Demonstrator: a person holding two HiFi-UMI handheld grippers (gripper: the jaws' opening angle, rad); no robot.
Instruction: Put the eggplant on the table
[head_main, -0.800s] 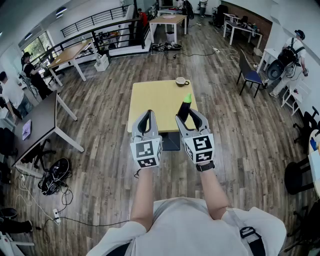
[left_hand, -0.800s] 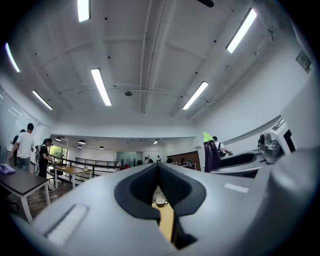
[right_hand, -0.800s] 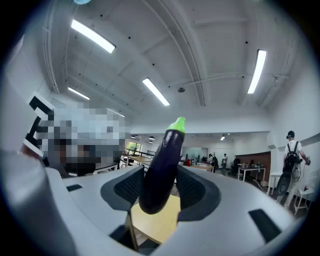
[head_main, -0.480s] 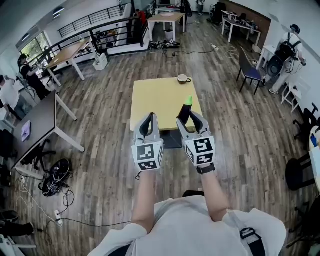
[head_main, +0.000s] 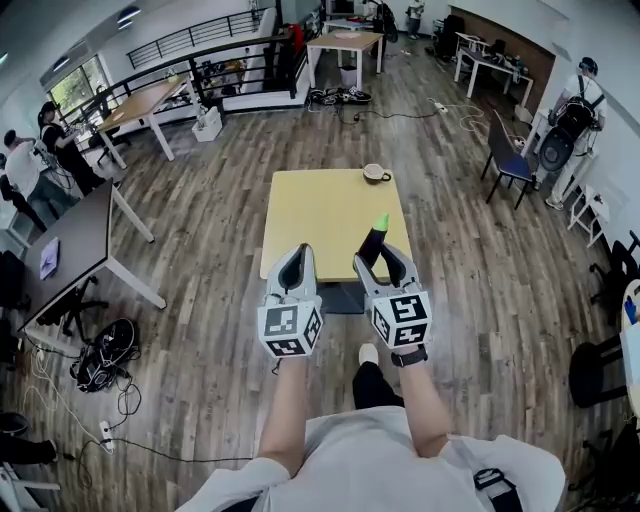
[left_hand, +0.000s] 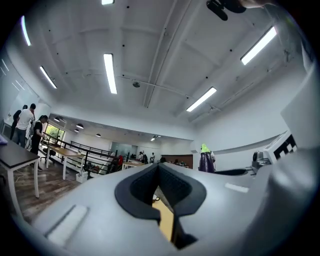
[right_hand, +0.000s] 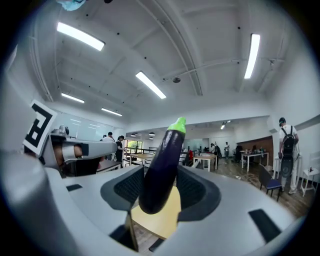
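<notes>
Eggplant (right_hand: 162, 167) aloft — not on the desk (head_main: 320, 205).
Right gripper (head_main: 381, 262) clamps it upright; left gripper (head_main: 293, 262) closed, empty — setting down remains.

Wood plank floor (head_main: 200, 230) throughout. Black railing (head_main: 215, 50) ran along far left, window (head_main: 72, 85) beside it. Wooden desk (head_main: 140, 105) stood near railing, dark desk (head_main: 75, 245) at left, blue chair (head_main: 508, 155) at right. White ceiling (left_hand: 160, 45) carried lit strip lights (left_hand: 109, 73).

We note square yellow table (head_main: 322, 215), standing on wood-plank floor (head_main: 200, 260). We record one item on tabletop: cup (head_main: 376, 174), dark inside, at far right corner, close to edge. We log black cables (head_main: 105, 365) lying on floor, well left of table.
</notes>
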